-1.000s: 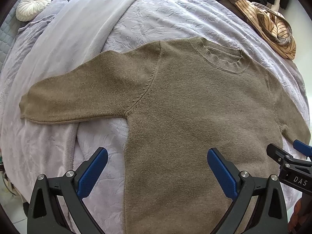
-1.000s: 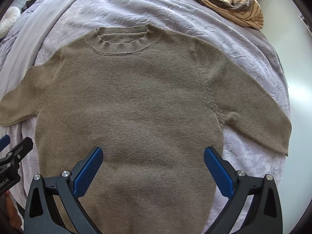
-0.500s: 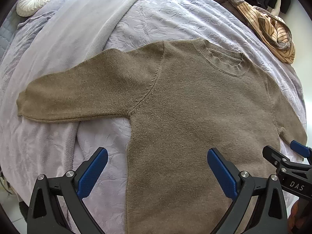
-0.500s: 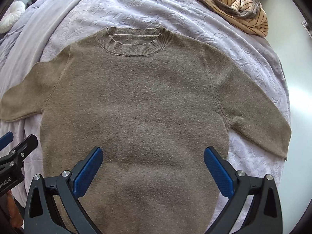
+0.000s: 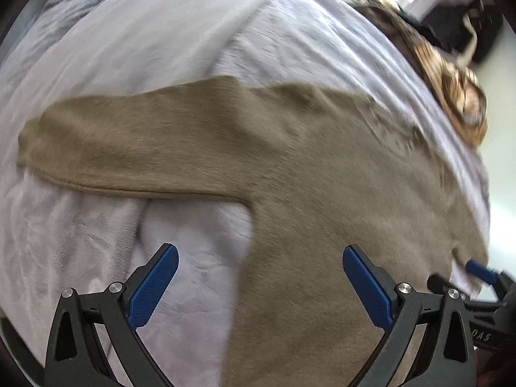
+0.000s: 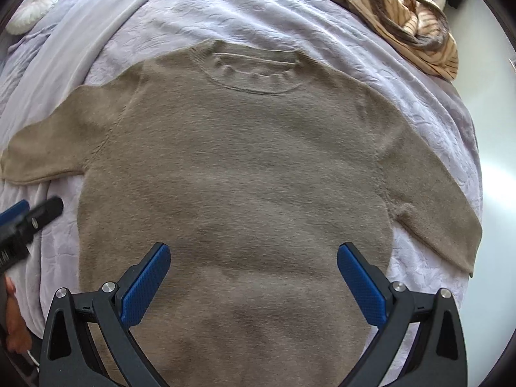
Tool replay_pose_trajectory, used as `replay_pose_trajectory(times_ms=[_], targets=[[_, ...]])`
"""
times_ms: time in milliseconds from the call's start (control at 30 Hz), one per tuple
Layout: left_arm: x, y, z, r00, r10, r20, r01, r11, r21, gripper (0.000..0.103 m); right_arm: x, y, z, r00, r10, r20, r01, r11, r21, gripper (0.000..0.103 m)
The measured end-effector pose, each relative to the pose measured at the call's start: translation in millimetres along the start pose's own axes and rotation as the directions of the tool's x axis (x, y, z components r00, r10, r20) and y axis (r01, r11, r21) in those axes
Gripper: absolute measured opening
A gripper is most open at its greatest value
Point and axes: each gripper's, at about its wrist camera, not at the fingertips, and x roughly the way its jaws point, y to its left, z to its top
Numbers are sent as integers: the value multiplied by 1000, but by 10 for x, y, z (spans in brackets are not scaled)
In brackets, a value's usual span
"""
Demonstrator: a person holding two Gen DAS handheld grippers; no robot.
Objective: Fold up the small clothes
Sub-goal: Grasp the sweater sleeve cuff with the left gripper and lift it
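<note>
The left gripper [image 5: 260, 285] has swung leftward over the sweater [image 6: 232, 174], both grippers' fingers [image 6: 145, 285] spread, holding nothing.

We see a pale lilac bedspread [image 6: 290, 16] with an embossed, crinkled pattern filling most of both views. A smoother, plainer lilac blanket [image 6: 96, 32] runs as a diagonal band across the upper left of the frame. At the far upper left sits a round white tufted cushion [image 6: 34, 13], only its edge showing in the left wrist view. In the upper right lies a crumpled tan garment with dark stripes [image 6: 416, 29], and beyond it some dark clothing [image 5: 458, 29], blurred.
</note>
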Motion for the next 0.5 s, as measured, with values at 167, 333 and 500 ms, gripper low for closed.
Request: replay_pose_trajectory(times_ms=[167, 333, 500], targets=[[-13, 888, 88, 995, -20, 98, 34, 989, -147, 102, 5, 292, 2, 999, 37, 11, -37, 998, -48, 103], [173, 1859, 72, 986, -97, 135, 141, 916, -375, 102, 30, 577, -18, 998, 61, -10, -62, 993, -99, 103], [394, 2334, 104, 955, -219, 200, 293, 804, -518, 102, 60, 796, -38, 997, 69, -32, -73, 989, -127, 103]])
